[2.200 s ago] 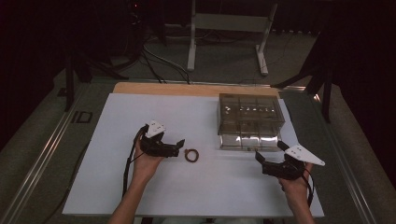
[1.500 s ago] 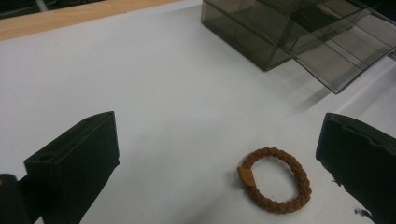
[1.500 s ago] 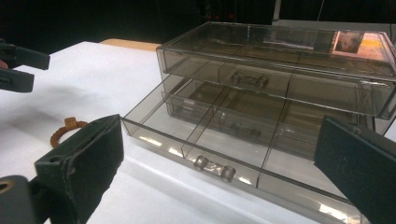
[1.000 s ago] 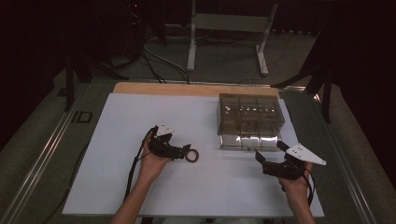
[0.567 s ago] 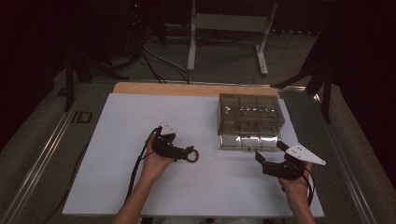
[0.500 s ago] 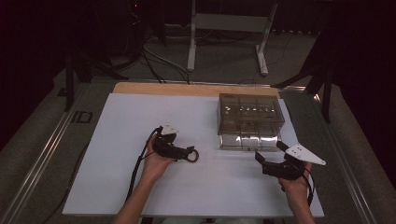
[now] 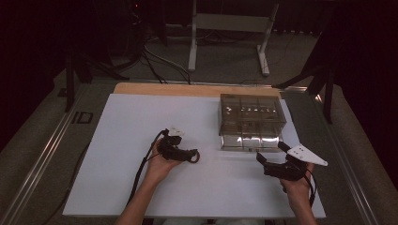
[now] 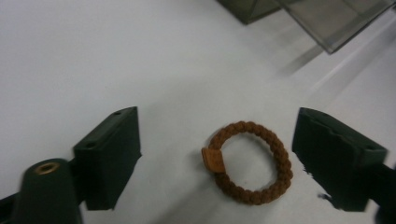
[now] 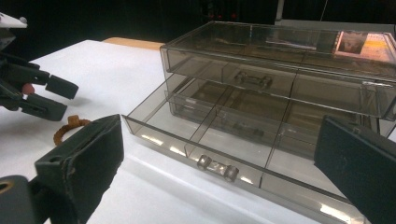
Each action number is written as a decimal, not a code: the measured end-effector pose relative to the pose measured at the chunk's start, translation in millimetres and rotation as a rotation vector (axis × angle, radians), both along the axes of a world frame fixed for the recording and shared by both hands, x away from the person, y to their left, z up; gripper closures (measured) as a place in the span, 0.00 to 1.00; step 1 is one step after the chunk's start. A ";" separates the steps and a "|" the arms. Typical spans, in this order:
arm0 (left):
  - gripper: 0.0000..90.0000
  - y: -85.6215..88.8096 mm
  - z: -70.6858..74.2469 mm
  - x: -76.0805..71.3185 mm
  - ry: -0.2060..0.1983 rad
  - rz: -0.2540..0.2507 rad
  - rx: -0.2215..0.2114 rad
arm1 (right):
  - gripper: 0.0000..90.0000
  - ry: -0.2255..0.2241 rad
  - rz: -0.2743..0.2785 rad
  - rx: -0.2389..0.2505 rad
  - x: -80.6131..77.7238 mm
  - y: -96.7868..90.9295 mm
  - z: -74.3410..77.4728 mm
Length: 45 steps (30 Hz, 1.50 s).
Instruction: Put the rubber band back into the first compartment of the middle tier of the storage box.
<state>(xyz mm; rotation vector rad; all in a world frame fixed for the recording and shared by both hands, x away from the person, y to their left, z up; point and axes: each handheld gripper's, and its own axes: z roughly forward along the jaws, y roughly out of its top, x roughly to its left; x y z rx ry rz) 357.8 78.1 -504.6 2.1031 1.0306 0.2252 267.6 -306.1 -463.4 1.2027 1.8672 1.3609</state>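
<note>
Both hand-held grippers [image 7: 193,155] [image 7: 261,159] — jaws apart

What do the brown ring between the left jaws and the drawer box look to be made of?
Brown ring: likely braided elastic or cord, matte; knobbly woven texture, with a small tan tab that may be leather. It lies on the table, jaws apart from it.
Drawer box: smoky clear plastic, glossy; you see through its walls to the dividers, and its edges catch highlights. The lowest drawer stands pulled out.

Black grippers [image 7: 180,152]; trailing black cables [image 7: 141,168]
</note>
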 end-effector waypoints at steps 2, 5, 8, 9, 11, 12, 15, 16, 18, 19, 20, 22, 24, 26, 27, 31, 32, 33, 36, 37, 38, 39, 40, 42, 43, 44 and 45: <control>0.32 -0.5 -1.8 0.0 0.009 -0.007 0.009 | 0.02 0.000 0.000 0.001 0.1 -0.2 -0.1; 0.53 0.3 -3.3 0.4 0.031 -0.016 0.000 | 0.02 0.003 -0.001 0.002 0.4 -0.1 -0.5; 0.64 -0.6 -4.1 0.2 0.029 -0.025 0.015 | 0.02 0.006 0.000 0.005 0.5 -0.1 -0.8; 0.67 -0.9 -4.4 -0.1 0.027 -0.030 0.019 | 0.02 0.006 0.000 0.006 0.5 -0.1 -0.8; 0.71 -2.3 -5.4 -0.6 0.031 -0.036 0.030 | 0.02 0.006 0.000 0.007 0.5 -0.3 -0.8; 0.72 -3.1 -6.3 -0.4 0.033 -0.041 0.037 | 0.02 0.006 0.001 0.006 0.6 -0.4 -0.9; 0.76 -4.3 -9.4 0.1 0.044 -0.051 0.065 | 0.02 0.006 0.001 0.006 0.6 -0.5 -0.9; 0.78 -4.6 -10.3 -0.2 0.045 -0.050 0.064 | 0.02 0.006 0.001 0.006 0.6 -0.5 -0.8; 0.80 -5.0 -10.7 -0.9 0.037 -0.050 0.076 | 0.02 0.005 0.002 0.006 0.7 -0.6 -0.8; 0.83 -5.5 -10.6 -1.4 0.032 -0.052 0.084 | 0.02 0.007 0.001 0.007 0.7 -0.6 -0.8; 0.85 -6.3 -10.6 -2.0 0.027 -0.054 0.094 | 0.02 0.008 0.001 0.008 0.7 -0.6 -1.0; 0.87 -7.6 -10.1 -3.1 0.021 -0.056 0.108 | 0.02 0.011 0.001 0.007 0.6 -0.2 -1.1; 0.89 -8.6 -9.9 -4.2 0.014 -0.061 0.124 | 0.02 0.009 0.003 0.005 0.6 0.3 -1.0; 0.92 -9.3 -9.8 -5.1 0.010 -0.074 0.116 | 0.02 0.007 0.005 0.004 0.4 0.8 -0.8; 0.95 -10.0 -9.5 -5.6 0.005 -0.077 0.119 | 0.02 0.007 0.005 0.004 0.4 0.9 -0.9; 0.95 -9.6 -9.4 -5.6 0.009 -0.080 0.107 | 0.02 0.008 0.005 0.004 0.3 0.8 -0.9; 0.95 -7.6 -8.3 -4.7 0.019 -0.078 0.085 | 0.02 0.007 0.006 0.005 0.3 0.8 -0.8; 0.96 -6.7 -7.2 -4.5 0.019 -0.075 0.073 | 0.02 0.006 0.006 0.004 0.3 0.7 -0.7; 0.96 -4.0 -3.2 -3.7 0.018 -0.070 0.051 | 0.02 0.006 0.005 0.007 0.3 0.2 -0.6; 0.96 -3.2 -2.2 -3.5 0.015 -0.069 0.048 | 0.02 0.007 0.004 0.007 0.1 0.2 -0.6; 0.96 -2.6 -1.1 -3.5 0.015 -0.065 0.040 | 0.02 0.006 0.003 0.007 0.0 0.2 -0.6; 0.96 -1.6 0.1 -3.3 0.015 -0.064 0.037 | 0.02 0.006 0.004 0.007 -0.1 0.4 -0.5; 0.96 -0.9 1.1 -3.1 0.013 -0.063 0.031 | 0.02 0.007 0.004 0.006 -0.4 0.6 -0.4; 0.96 0.1 3.4 -2.8 0.011 -0.059 0.023 | 0.02 0.007 0.004 0.003 -0.6 1.0 -0.4; 0.96 0.5 4.8 -2.6 0.009 -0.057 0.024 | 0.02 0.006 0.003 0.001 -0.4 1.2 -0.5; 0.96 0.7 6.3 -2.3 0.009 -0.057 0.020 | 0.02 0.007 0.003 0.002 -0.3 1.4 -0.6; 0.96 0.8 7.9 -2.1 0.007 -0.056 0.017 | 0.02 0.005 0.003 0.002 0.0 1.6 -0.6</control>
